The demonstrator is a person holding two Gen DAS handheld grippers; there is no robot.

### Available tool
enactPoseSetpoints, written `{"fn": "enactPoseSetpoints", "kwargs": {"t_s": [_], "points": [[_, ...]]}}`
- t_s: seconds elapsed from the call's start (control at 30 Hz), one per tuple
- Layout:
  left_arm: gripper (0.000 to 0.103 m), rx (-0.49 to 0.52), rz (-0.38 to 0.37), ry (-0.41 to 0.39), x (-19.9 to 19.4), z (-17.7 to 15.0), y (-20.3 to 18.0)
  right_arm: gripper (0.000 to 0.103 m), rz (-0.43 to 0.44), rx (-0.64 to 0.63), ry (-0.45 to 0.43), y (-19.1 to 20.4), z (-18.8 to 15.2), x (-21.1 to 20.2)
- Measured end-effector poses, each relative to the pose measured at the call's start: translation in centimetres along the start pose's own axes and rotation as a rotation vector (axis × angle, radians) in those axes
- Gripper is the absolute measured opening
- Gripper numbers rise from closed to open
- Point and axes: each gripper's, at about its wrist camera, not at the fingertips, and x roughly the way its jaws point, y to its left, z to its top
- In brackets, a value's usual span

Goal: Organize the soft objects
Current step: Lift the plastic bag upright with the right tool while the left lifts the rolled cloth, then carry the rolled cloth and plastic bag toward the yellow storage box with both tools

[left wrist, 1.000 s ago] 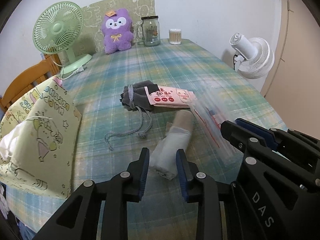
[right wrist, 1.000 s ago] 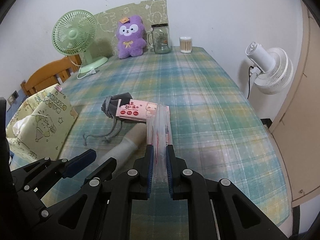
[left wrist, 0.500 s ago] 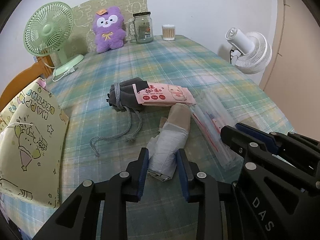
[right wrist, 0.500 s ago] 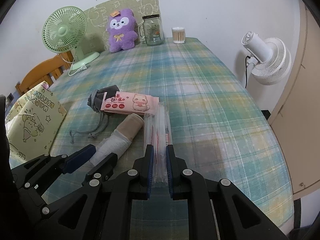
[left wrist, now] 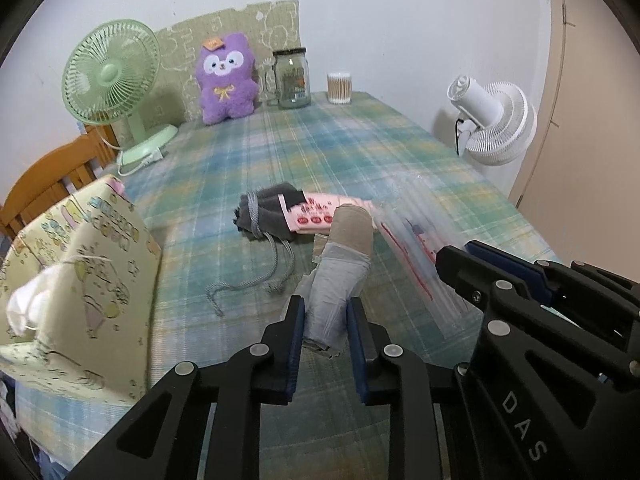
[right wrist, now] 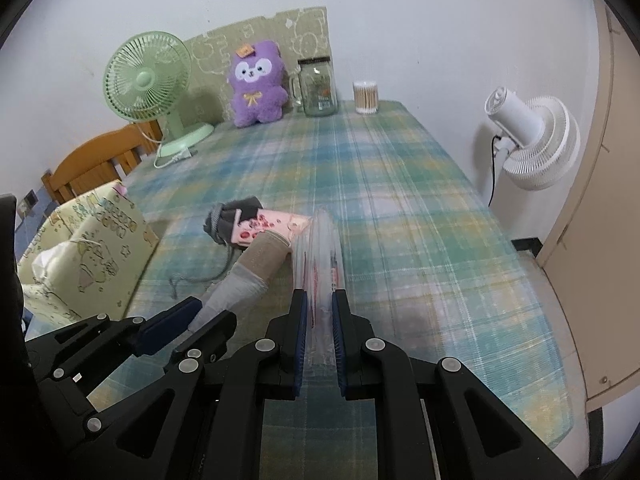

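A: Left claw (left wrist: 325, 307)?
B: Just been closing, now clenched on the near end of the rolled sock (left wrist: 340, 276), grey part between the pads, beige end pointing away toward the pink tissue pack (left wrist: 320, 218).

A: Right claw (right wrist: 318, 312)?
B: Nearly closed, pinching the near edge of the clear zip bag (right wrist: 320, 248), which stretches away across the plaid counter (right wrist: 400, 200), just beside the sock.

A: Around them?
B: Grey drawstring pouch (left wrist: 266, 212) partly under the tissue pack, cord trailing toward the left claw. Yellow cartoon-print bag (left wrist: 80, 288) at the left edge, white fabric showing inside. Far end: green fan (left wrist: 112, 76), purple plush (left wrist: 228, 76), glass jar (left wrist: 293, 78), cotton swab tub (left wrist: 339, 88). White fan (left wrist: 492, 120) off the right side, wooden chair (left wrist: 48, 184) off the left.

A: In the way?
B: Between the claws and the yellow bag, only bare cloth and the cord.
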Motion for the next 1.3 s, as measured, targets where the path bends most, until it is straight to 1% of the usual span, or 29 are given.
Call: {"fn": "enactPoseSetpoints", "kwargs": {"t_s": [0.73, 0.9, 1.13, 1.3], "points": [[0.020, 0.001, 0.024, -0.172, -8.0, 2.6, 1.6, 0.015, -0.024, -0.044, -0.167, 2.7, 3.3, -7.8], [0.020, 0.000, 0.028, -0.202, -9.1, 3.0, 2.5, 0.015, -0.020, -0.053, -0.192, 3.6, 3.9, -8.6], [0.020, 0.003, 0.045, -0.211, -9.7, 3.1, 4.2, 0.015, -0.020, -0.063, -0.202, 5.4, 4.3, -8.9], [0.020, -0.016, 0.051, -0.225, -10.0, 3.5, 5.9, 0.015, -0.015, -0.076, -0.216, 6.8, 4.9, -8.9]]}}
